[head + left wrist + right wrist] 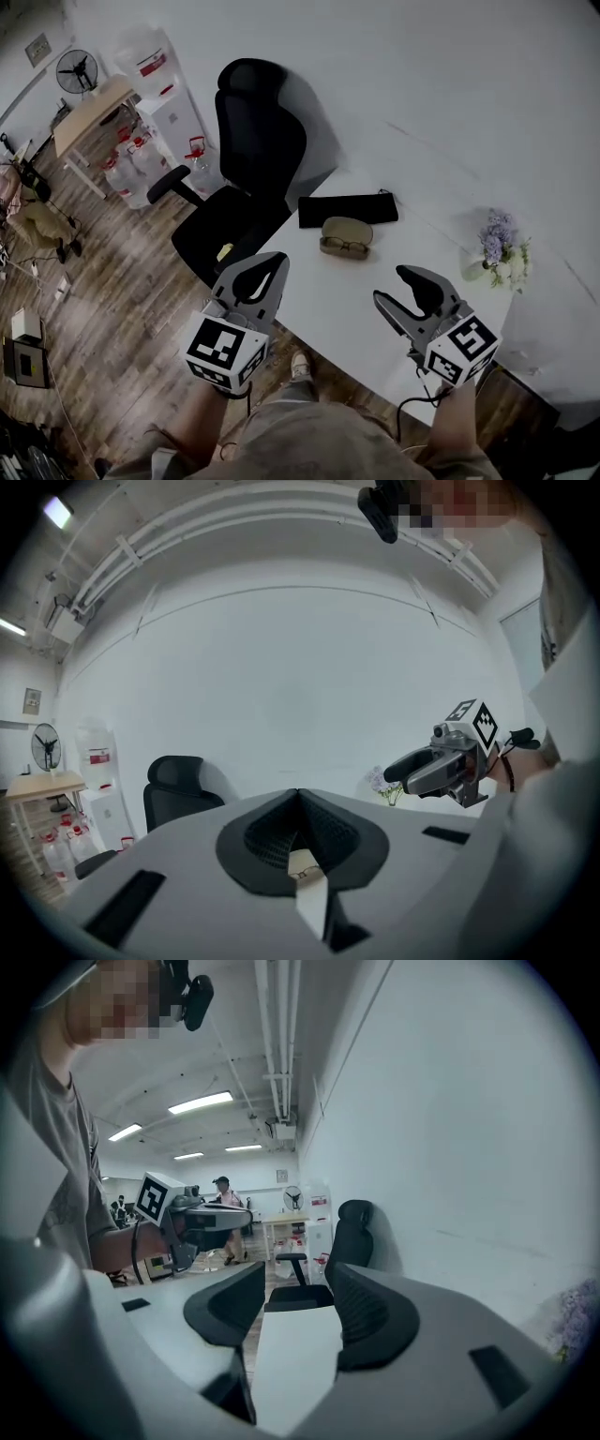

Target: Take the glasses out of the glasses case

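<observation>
An open tan glasses case [348, 228] lies on the white table [337, 309], with dark-framed glasses [344, 247] resting in its front half. My left gripper [277, 259] hovers at the table's near left edge, short of the case; its jaws are shut, tips touching, on nothing. In the left gripper view [298, 795] the glasses [302, 865] show small through the hollow below the closed tips. My right gripper [387, 284] hangs open above the table, near and right of the case, with nothing between its fingers; it is also open in its own view [298, 1293].
A flat black pouch [347, 208] lies just behind the case. A small vase of pale flowers [498, 249] stands at the table's right end by the wall. A black office chair [246, 178] stands at the far left corner. Wooden floor lies to the left.
</observation>
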`<action>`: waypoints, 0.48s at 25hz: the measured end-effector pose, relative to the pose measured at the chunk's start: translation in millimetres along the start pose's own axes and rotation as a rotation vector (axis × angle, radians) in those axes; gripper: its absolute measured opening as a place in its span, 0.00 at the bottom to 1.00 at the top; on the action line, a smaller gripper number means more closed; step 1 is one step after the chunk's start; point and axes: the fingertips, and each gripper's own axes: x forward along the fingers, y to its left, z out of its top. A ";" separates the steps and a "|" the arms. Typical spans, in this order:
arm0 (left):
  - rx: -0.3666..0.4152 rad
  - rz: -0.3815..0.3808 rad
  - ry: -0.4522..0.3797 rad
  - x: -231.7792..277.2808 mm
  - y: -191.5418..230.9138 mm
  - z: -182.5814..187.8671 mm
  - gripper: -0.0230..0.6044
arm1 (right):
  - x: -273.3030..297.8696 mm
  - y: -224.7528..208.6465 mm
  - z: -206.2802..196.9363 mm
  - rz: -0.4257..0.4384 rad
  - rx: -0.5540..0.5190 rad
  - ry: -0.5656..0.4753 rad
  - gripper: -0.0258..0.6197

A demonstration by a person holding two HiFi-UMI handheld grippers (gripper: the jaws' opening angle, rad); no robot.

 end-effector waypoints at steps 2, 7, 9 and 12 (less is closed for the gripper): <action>-0.008 -0.025 0.013 12.4 12.2 -7.0 0.06 | 17.0 -6.0 -6.7 -0.013 0.016 0.035 0.42; -0.036 -0.081 0.040 40.2 29.4 -26.4 0.06 | 45.6 -20.5 -21.1 -0.038 0.062 0.089 0.42; -0.057 -0.096 0.050 49.1 31.9 -34.5 0.06 | 52.5 -27.2 -28.6 -0.044 0.075 0.114 0.42; -0.070 -0.110 0.072 63.5 34.1 -41.2 0.06 | 60.1 -43.0 -35.8 -0.053 0.093 0.145 0.42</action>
